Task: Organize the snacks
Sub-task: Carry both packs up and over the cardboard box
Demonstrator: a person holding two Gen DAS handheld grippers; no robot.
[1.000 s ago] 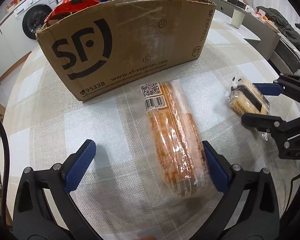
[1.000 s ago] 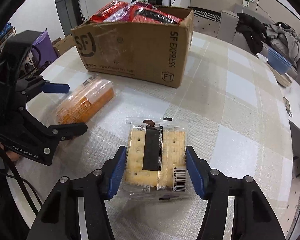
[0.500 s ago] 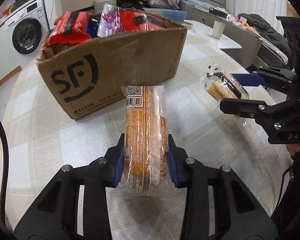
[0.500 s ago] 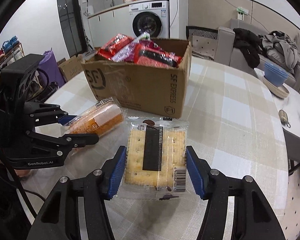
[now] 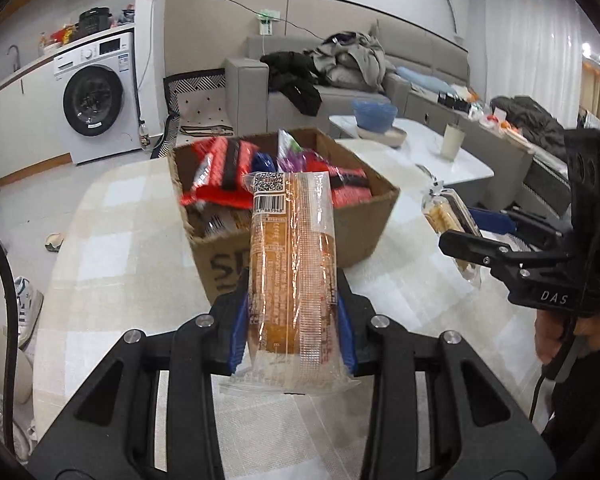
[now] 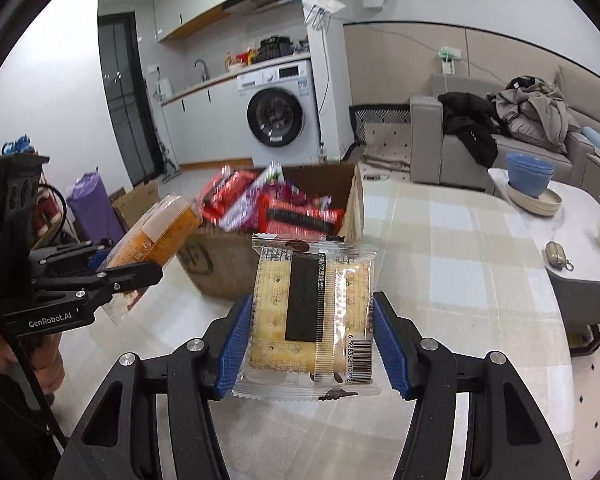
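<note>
Two packs are in the air at once, one in each tongs, both clear of the surface (image 6: 452, 280). The left tongs (image 5: 292, 326) is clamped tight on the lower half of a long orange pack (image 5: 292, 264), which points toward the box (image 5: 364, 236). The right tongs (image 6: 312, 340) is closed partway on a square cracker pack (image 6: 312, 312), its blue pads (image 6: 236, 344) pressing both side edges. The box stands just ahead, already heaped with red and purple snacks (image 6: 268, 204).

The step in hand looks like the carry to the box. Next, each pack probably has to travel over the rim and be let go above the pile; space inside seems tight, so the long pack may need to go in flat.
</note>
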